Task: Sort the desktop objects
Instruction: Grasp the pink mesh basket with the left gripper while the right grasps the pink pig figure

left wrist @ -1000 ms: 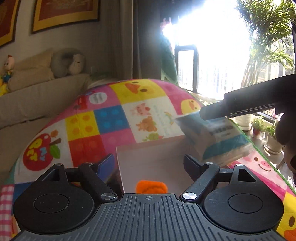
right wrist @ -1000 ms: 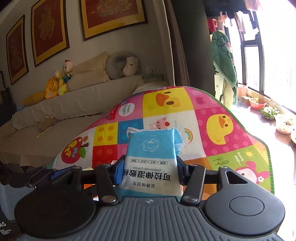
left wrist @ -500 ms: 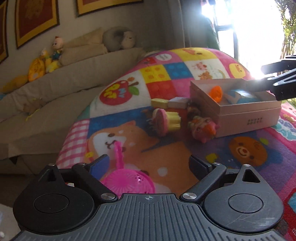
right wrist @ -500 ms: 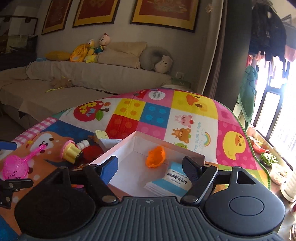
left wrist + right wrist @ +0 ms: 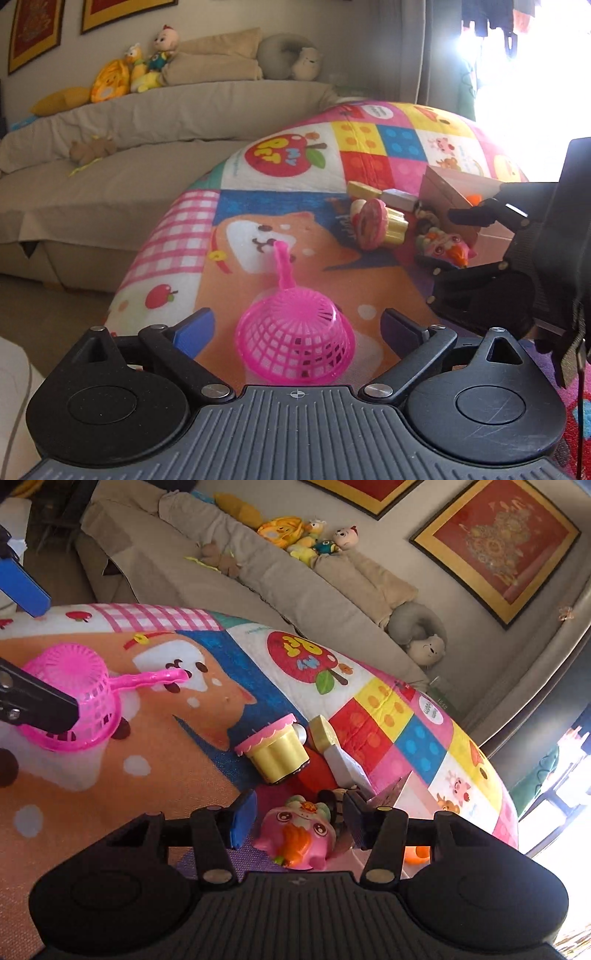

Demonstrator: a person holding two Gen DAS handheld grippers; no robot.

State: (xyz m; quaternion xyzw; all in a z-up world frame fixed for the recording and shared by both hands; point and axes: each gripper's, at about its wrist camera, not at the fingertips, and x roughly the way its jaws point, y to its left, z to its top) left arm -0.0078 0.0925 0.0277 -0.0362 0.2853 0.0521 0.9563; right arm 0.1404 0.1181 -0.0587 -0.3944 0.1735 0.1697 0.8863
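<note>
My left gripper point(image 5: 295, 328) has just opened wide around the pink strainer point(image 5: 295, 347); my right gripper point(image 5: 299, 812), just narrowing, brackets a pink toy point(image 5: 299, 834), untouched.

Occlusions and cropped regions, both wrist views

In the left wrist view the right gripper point(image 5: 439, 243) covers most of the pink box point(image 5: 454, 192), so its contents are hidden except an orange scrap. The window area is overexposed; nothing is legible there. In the right wrist view the pink toy figure point(image 5: 299, 834) is hidden along its lower edge by the gripper body, a left gripper finger crosses the pink strainer point(image 5: 74, 698), and the box point(image 5: 410, 797) is mostly concealed.
</note>
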